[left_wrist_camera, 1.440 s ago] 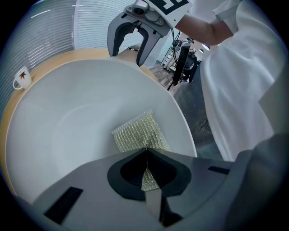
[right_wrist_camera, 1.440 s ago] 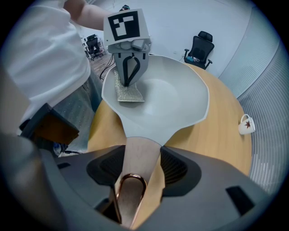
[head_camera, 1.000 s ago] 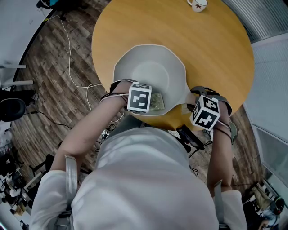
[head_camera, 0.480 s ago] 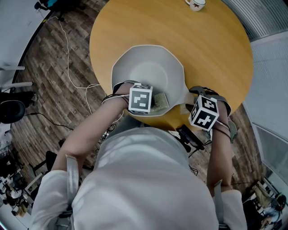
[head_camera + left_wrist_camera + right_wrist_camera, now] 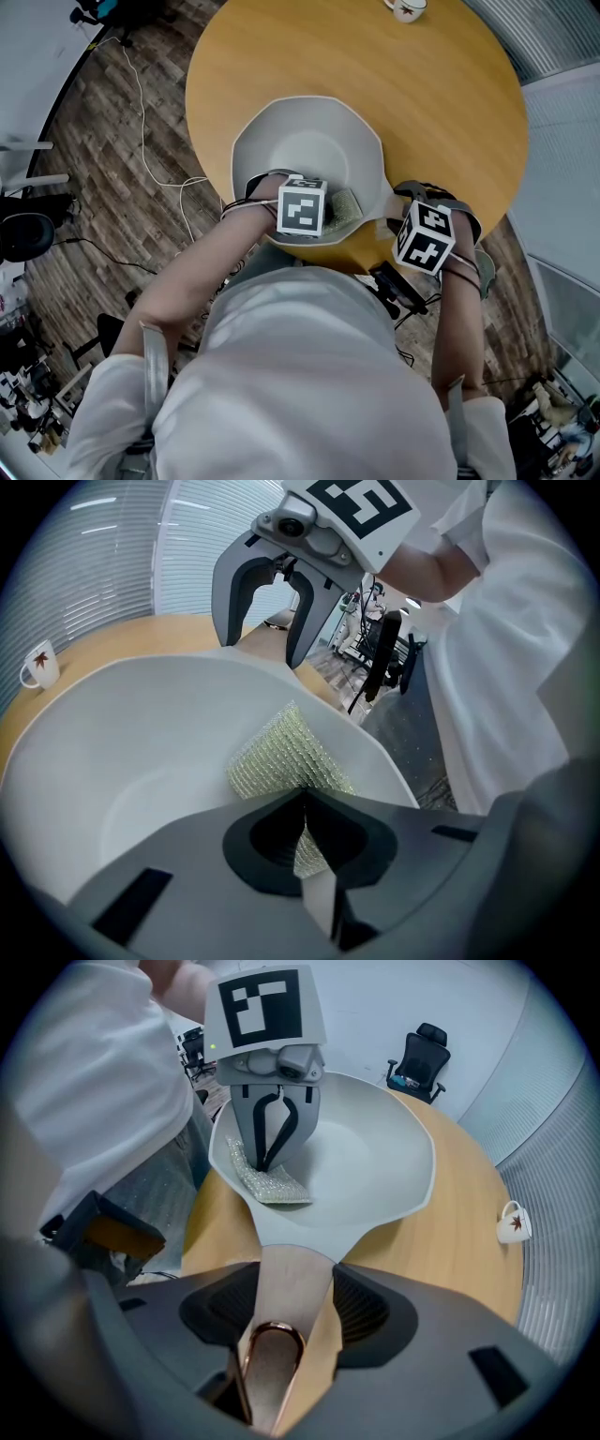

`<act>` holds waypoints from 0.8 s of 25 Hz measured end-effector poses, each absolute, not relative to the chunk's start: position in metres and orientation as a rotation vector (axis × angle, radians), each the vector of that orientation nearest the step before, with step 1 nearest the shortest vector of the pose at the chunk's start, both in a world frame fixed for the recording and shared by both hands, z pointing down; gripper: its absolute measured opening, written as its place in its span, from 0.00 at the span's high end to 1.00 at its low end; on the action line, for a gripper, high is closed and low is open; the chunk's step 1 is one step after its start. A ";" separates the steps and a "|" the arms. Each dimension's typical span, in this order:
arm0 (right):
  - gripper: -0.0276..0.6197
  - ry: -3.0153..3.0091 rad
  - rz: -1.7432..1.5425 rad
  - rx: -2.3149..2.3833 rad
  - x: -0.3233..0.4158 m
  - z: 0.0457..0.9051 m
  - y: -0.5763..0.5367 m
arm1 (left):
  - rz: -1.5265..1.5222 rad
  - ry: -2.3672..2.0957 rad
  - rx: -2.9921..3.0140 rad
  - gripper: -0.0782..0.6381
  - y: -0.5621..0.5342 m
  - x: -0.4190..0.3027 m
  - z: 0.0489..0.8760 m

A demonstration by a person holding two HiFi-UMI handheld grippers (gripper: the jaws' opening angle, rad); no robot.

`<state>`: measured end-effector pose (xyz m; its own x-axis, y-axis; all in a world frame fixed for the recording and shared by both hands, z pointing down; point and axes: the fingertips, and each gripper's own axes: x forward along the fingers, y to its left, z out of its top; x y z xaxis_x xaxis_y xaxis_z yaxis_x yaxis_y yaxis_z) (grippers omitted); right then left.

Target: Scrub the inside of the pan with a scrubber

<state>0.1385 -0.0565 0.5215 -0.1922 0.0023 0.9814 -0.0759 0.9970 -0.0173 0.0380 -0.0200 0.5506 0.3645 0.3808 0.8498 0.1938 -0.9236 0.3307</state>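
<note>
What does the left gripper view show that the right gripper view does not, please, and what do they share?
Only the left gripper view shows the left gripper from behind its own jaws, shut on the yellow-green mesh scrubber, and the right gripper from outside. Only the right gripper view shows the pan's pale handle with its copper loop clamped in the right gripper, plus a black office chair. Both show the white pan, the scrubber against its inner wall, the white leaf-print mug and the round wooden table.
</note>
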 end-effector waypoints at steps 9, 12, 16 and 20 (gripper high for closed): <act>0.59 -1.765 0.075 0.050 0.139 0.528 -0.060 | 1.573 0.435 2.493 0.87 -0.038 0.058 0.558; 0.58 -1.767 0.079 0.047 0.137 0.528 -0.063 | 1.572 0.397 2.508 0.87 -0.046 0.060 0.558; 0.58 -1.761 0.079 0.046 0.130 0.525 -0.065 | 1.549 0.331 2.529 0.87 -0.054 0.059 0.557; 0.58 -1.756 0.077 0.043 0.127 0.523 -0.068 | 1.529 0.285 2.528 0.87 -0.059 0.057 0.555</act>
